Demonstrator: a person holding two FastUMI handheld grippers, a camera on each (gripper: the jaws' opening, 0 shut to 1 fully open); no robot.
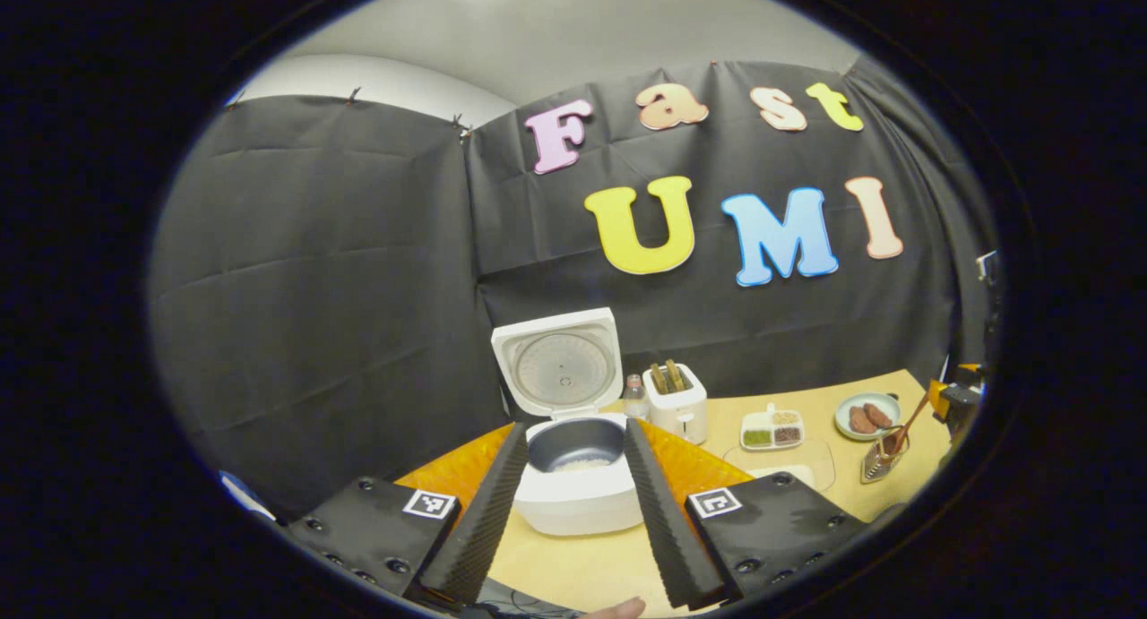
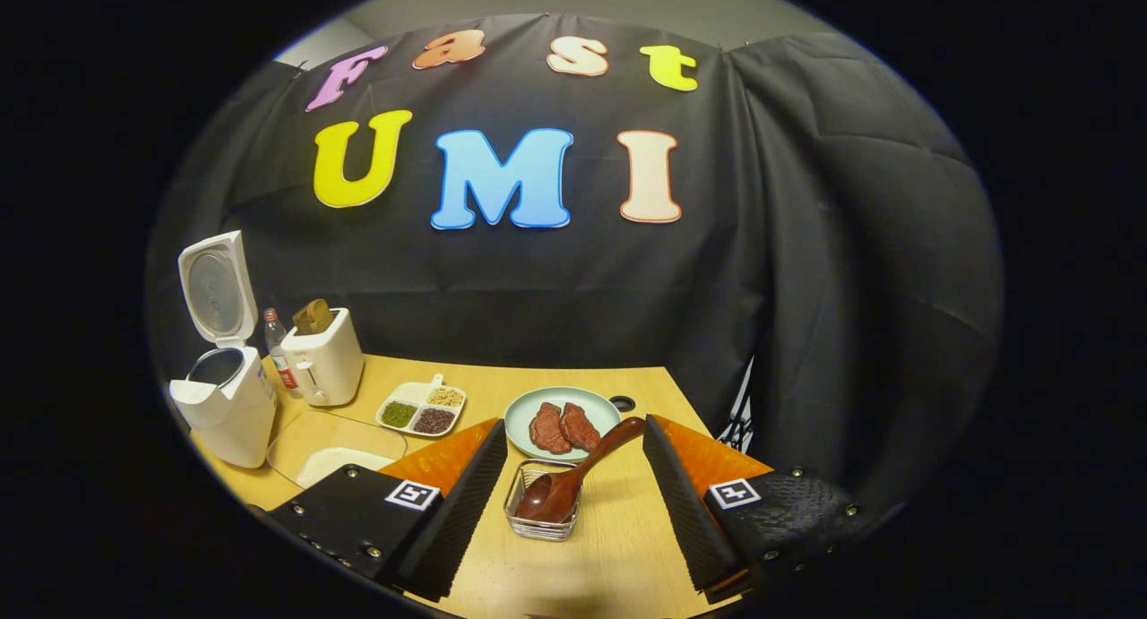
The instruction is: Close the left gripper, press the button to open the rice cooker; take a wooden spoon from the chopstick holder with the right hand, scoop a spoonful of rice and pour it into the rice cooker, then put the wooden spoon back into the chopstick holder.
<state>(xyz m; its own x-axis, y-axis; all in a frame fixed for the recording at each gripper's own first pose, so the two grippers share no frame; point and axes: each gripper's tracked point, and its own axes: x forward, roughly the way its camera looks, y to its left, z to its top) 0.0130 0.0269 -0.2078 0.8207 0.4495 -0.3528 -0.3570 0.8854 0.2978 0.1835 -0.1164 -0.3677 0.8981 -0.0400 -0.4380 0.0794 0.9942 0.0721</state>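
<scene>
Rice cooker (image 1: 578,476): lid up, rice in pot, on table (image 2: 618,547). Wooden spoon (image 2: 573,476): resting in chopstick holder (image 2: 542,516). Left claw (image 1: 573,520) and right claw (image 2: 573,511): both spread apart, empty.

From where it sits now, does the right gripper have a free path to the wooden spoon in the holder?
Probably yes. The right gripper is open, and the brown wooden spoon lies straight ahead between its fingers, bowl down in the small wire chopstick holder, handle leaning up over the plate. Nothing stands between them.
</scene>
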